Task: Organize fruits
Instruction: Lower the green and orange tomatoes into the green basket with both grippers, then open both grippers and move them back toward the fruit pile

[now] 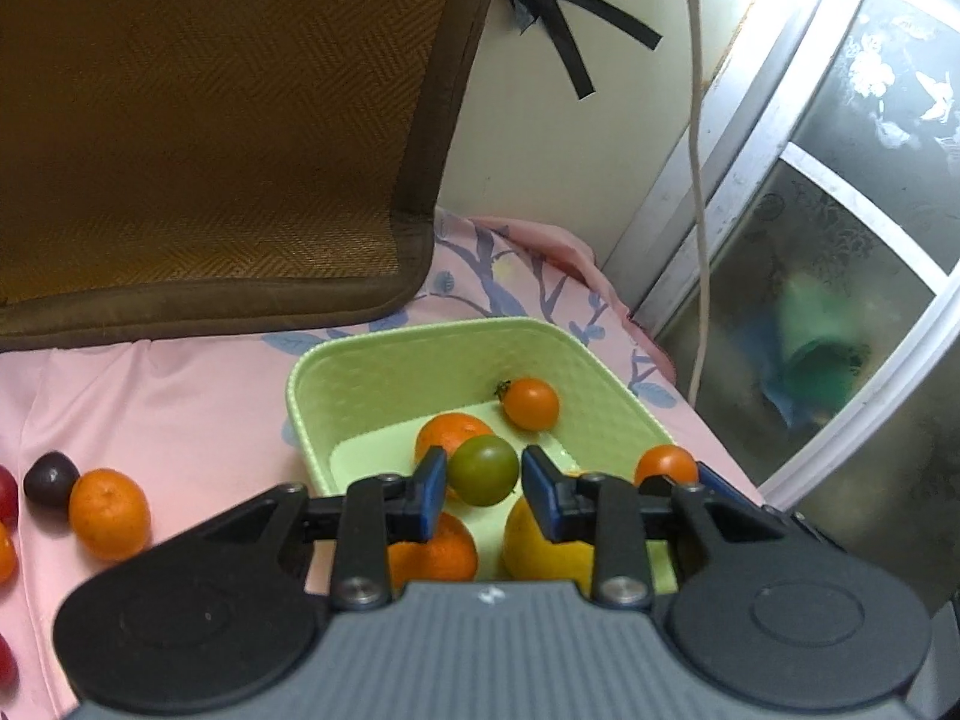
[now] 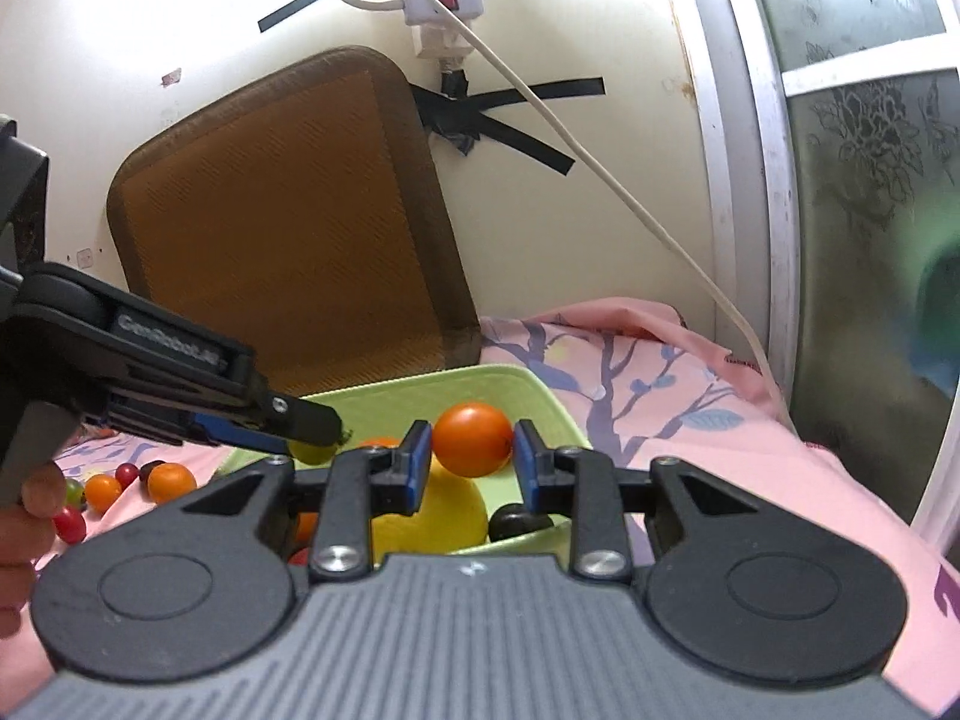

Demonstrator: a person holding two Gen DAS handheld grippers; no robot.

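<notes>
My left gripper (image 1: pixel 483 480) hovers over the light green basket (image 1: pixel 300 378). A green tomato (image 1: pixel 483 470) sits between its blue pads with a thin gap on each side, so the jaws stand open. My right gripper (image 2: pixel 472 450) is shut on an orange tomato (image 2: pixel 473 435) above the basket's (image 2: pixel 528 384) near side. In the right wrist view the left gripper (image 2: pixel 318 429) reaches in from the left with the green tomato (image 2: pixel 312 453) at its tip. Inside the basket lie an orange tomato (image 1: pixel 530 402), two mandarins (image 1: pixel 447 435), a yellow fruit (image 2: pixel 444 510) and a dark fruit (image 2: pixel 519 522).
Loose fruit lies on the pink cloth (image 1: pixel 180 408) left of the basket: a mandarin (image 1: pixel 109 513), a dark fruit (image 1: pixel 51 478), several small red and orange ones (image 2: pixel 102 489). A brown cushion (image 1: pixel 210 120) leans on the wall behind. A white cable (image 1: pixel 699 180) hangs beside the frosted window (image 1: pixel 840 210).
</notes>
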